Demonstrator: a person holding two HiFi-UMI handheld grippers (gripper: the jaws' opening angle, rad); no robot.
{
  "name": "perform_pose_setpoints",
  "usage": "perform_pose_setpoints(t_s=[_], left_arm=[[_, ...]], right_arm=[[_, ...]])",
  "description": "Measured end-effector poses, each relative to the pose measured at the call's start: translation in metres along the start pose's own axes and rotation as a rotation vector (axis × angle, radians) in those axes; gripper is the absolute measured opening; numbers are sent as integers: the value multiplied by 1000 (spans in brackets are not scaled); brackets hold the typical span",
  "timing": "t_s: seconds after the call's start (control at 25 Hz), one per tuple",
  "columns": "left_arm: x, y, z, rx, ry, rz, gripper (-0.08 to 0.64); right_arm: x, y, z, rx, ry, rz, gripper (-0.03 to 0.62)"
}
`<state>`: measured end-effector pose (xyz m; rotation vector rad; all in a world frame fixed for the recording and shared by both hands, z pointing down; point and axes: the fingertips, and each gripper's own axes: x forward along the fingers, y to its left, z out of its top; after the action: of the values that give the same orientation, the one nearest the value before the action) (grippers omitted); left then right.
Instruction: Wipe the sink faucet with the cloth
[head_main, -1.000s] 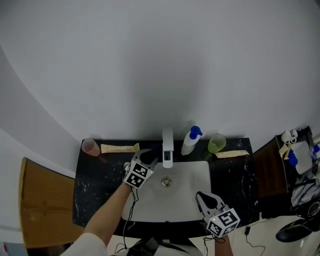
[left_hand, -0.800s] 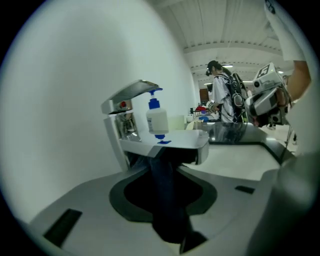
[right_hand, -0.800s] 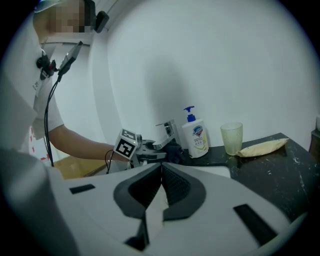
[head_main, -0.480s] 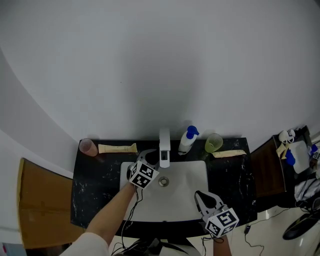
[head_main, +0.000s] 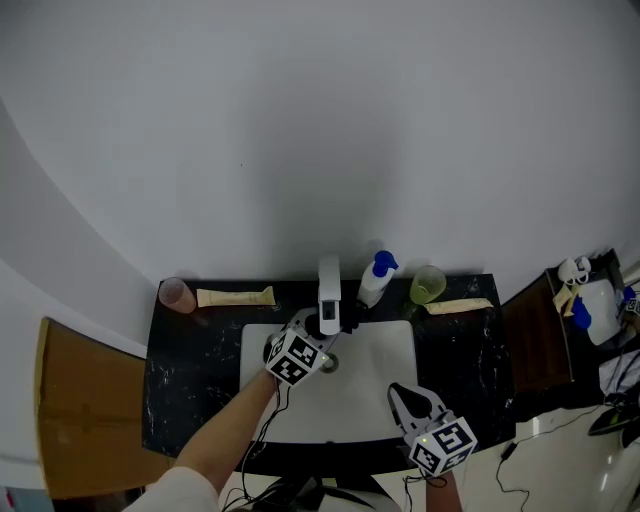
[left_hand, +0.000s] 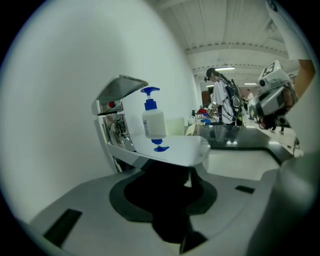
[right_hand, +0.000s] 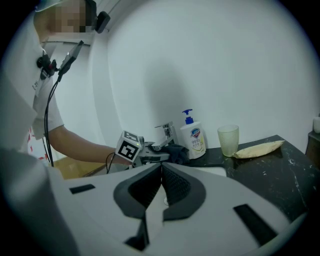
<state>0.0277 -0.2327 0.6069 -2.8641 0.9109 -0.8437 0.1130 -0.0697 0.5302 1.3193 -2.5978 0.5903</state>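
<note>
A dark cloth (left_hand: 165, 200) is squeezed tight in the left gripper (head_main: 330, 326) and is held right by the faucet (head_main: 329, 288) at the back edge of the sink (head_main: 385, 362); the right gripper (right_hand: 161, 172) is pressed closed on nothing, near the sink's front edge; the soap bottle (head_main: 376, 279) is stood just beside the faucet, so it might be knocked over if the cloth is swung too wide; the cloth might be dropped into the sink if the squeeze is loosened.

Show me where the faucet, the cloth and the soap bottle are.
faucet (head_main: 329, 283): head view, top of the white spout.
cloth (right_hand: 176, 151): right gripper view, middle of the dark bunch.
soap bottle (right_hand: 194, 141): right gripper view, label on the body.
</note>
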Motion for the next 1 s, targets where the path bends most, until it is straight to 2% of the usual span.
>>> perform_pose_setpoints(t_s=[0.12,0.28,0.4,0.52,0.68,0.88,1.0], left_arm=[[6,23,-6,-73,4,87,110],[-20,65,-31,-152,51,236,110],[-47,76,-40,-184,51,283,110],[-70,62,-38,-152,28,282,110],[-109,38,-24,-195,-45,319,110],[-174,-6,15,-269,-170,359,110],[-206,-24,36,-291,-237,391,110]], right_arm=[[-8,-1,-6,3,3,-15,6],[-24,-7,-16,17,14,-39,6],[-25,-5,-14,13,8,-30,6],[-19,7,-4,-16,-14,6,6],[-20,23,9,-60,-56,38,6],[-40,28,51,-193,-174,-74,6],[-47,38,69,-225,-215,-61,6]])
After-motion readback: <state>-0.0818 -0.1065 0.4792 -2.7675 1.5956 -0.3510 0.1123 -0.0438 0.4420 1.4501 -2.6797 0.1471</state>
